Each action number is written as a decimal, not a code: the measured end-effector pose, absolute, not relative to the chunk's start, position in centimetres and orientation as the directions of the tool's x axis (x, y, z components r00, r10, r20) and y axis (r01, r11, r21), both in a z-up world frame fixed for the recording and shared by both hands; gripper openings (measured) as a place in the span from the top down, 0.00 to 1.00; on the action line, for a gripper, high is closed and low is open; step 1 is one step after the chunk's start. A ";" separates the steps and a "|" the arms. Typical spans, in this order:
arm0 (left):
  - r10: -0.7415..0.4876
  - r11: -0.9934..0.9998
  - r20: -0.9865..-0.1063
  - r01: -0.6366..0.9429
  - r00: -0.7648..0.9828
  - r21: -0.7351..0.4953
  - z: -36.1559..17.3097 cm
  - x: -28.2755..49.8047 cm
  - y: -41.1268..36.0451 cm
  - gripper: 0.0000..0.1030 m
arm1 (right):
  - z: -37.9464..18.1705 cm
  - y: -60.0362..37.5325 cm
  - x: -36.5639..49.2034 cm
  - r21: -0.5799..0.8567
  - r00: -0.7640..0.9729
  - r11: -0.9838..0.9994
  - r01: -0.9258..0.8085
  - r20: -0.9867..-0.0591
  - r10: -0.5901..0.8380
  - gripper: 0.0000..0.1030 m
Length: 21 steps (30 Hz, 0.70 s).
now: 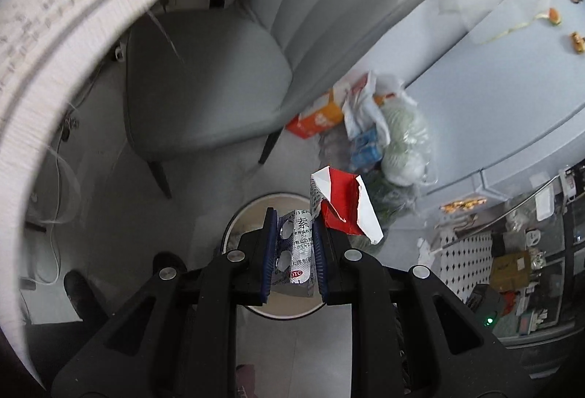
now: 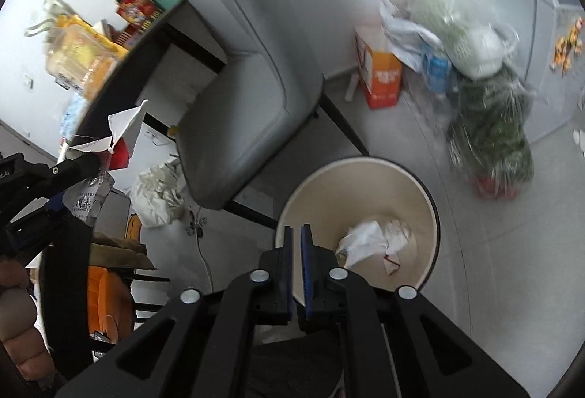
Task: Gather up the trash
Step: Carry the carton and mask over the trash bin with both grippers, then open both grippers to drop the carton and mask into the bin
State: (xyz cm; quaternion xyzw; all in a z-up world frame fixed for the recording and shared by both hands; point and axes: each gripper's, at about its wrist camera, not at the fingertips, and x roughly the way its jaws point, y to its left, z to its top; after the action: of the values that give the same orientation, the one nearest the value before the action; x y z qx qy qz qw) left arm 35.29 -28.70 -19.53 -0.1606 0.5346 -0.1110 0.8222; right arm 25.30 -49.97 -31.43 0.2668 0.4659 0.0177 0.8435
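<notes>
Left wrist view: the left gripper (image 1: pixel 293 233) squeezes a silver pill sheet (image 1: pixel 295 251) and torn red box (image 1: pixel 342 211) at lower middle, above the bin (image 1: pixel 234 226). The box could snag.

Right wrist view: the right gripper (image 2: pixel 296 244) is slightly open and empty over the bin (image 2: pixel 431 211), lower middle; crumpled paper (image 2: pixel 369 237) lies inside.

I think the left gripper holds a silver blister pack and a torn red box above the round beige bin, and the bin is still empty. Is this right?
Not fully. The round beige bin is not empty: the right wrist view shows crumpled white paper inside. The rest holds: the left gripper holds the silver blister pack and torn red box above it.
</notes>
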 end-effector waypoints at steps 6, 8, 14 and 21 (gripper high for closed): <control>-0.353 0.929 -0.877 0.011 0.326 -0.370 -23.2 36.1 -31.3 0.82 | -32.4 -51.9 23.7 0.450 0.563 0.851 0.270 -0.791 0.239 0.54; -0.356 0.930 -0.885 0.021 0.301 -0.368 -24.2 36.3 -32.4 0.81 | -32.6 -52.9 23.1 0.444 0.560 0.847 0.291 -0.797 0.226 0.54; -0.359 0.933 -0.919 0.103 0.167 -0.345 -29.1 37.2 -35.9 0.59 | -32.2 -55.1 21.3 0.429 0.561 0.839 0.336 -0.807 0.188 0.54; -0.383 0.924 -0.910 0.053 0.159 -0.379 -30.4 36.8 -34.7 0.11 | -31.8 -54.9 20.8 0.422 0.561 0.845 0.329 -0.807 0.185 0.53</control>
State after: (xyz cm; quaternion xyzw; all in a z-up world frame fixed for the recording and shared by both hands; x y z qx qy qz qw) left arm 36.79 -34.69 -30.42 -0.1303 0.6318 -0.1453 0.7502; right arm 20.81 -54.89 -31.84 0.2752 0.4668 -0.0429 0.8394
